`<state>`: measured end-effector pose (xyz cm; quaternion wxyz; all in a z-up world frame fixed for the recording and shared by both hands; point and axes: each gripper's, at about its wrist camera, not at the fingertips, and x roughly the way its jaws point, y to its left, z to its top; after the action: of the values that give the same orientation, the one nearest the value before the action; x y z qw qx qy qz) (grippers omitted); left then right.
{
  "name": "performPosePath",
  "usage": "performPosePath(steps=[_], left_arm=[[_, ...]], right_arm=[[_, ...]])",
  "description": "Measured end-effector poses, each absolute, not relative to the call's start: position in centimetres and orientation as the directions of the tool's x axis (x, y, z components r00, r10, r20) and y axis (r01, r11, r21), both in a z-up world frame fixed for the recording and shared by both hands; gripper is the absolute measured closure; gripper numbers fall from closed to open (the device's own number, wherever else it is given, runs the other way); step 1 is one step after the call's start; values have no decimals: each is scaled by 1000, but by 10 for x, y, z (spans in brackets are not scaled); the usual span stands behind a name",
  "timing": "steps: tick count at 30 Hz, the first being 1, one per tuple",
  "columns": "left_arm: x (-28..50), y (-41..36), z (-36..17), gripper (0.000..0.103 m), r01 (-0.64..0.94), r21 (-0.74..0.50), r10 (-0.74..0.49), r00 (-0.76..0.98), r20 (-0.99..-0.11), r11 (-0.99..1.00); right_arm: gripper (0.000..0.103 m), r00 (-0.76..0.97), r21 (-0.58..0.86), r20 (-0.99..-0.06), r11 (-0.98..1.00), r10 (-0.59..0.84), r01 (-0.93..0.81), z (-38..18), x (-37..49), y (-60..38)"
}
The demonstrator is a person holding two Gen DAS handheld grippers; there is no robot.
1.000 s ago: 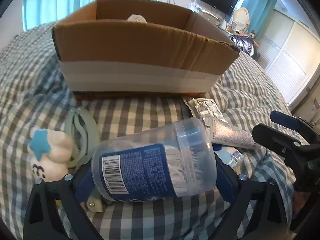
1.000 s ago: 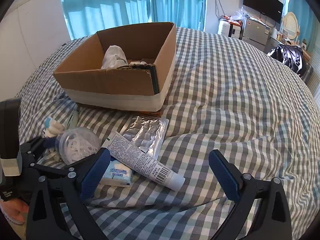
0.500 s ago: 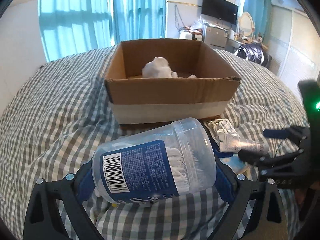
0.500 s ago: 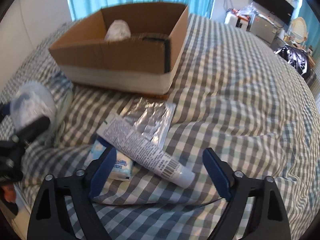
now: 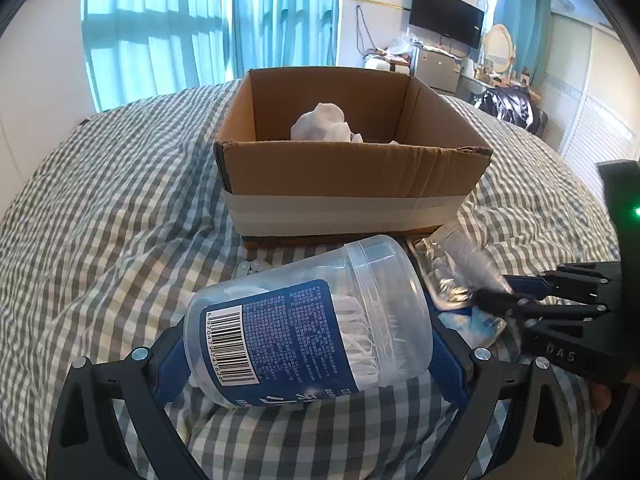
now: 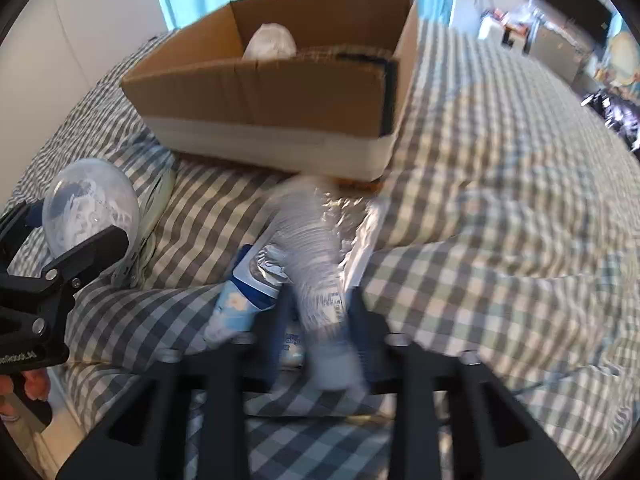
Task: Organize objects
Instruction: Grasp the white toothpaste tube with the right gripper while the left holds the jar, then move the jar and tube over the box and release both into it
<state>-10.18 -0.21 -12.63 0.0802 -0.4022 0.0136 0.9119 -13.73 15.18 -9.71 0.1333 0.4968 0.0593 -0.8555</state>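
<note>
My left gripper [image 5: 308, 356] is shut on a clear plastic jar of cotton swabs [image 5: 308, 324] with a blue label, held on its side above the bed in front of the open cardboard box [image 5: 348, 184]. The jar also shows in the right wrist view [image 6: 90, 204]. My right gripper [image 6: 316, 340] is shut on a white tube [image 6: 316, 264], which is blurred by motion and lifted over a silver foil pack [image 6: 356, 216]. In the left wrist view the tube [image 5: 468, 264] sticks out of the right gripper [image 5: 516, 292]. A white bundle [image 5: 324, 124] lies inside the box.
A small blue and white packet [image 6: 240, 300] lies beside the tube on the checked bedspread [image 6: 500, 160]. A pale green item [image 6: 156, 208] lies by the left gripper. Teal curtains and a wall stand behind the box; furniture and a TV [image 5: 446, 14] are at the back right.
My left gripper has lifted the swab jar higher, looking down into the box. My right gripper has moved in and shut on the white tube, lifting it.
</note>
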Motion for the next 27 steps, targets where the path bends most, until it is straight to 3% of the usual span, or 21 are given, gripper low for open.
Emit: performPosePath(steps=[13,27], left_arm=[[-67,7,-89,5,-124,-8,93,-698,-710,-992],[-55,15,23,5,-146,-17,131,-817,-561,-989]], right_arm=[[80,-597,41,-779,-966,-190,254,-39,-87,167],[80,-739,4,-632,-954,-235,301,82,-48,166]])
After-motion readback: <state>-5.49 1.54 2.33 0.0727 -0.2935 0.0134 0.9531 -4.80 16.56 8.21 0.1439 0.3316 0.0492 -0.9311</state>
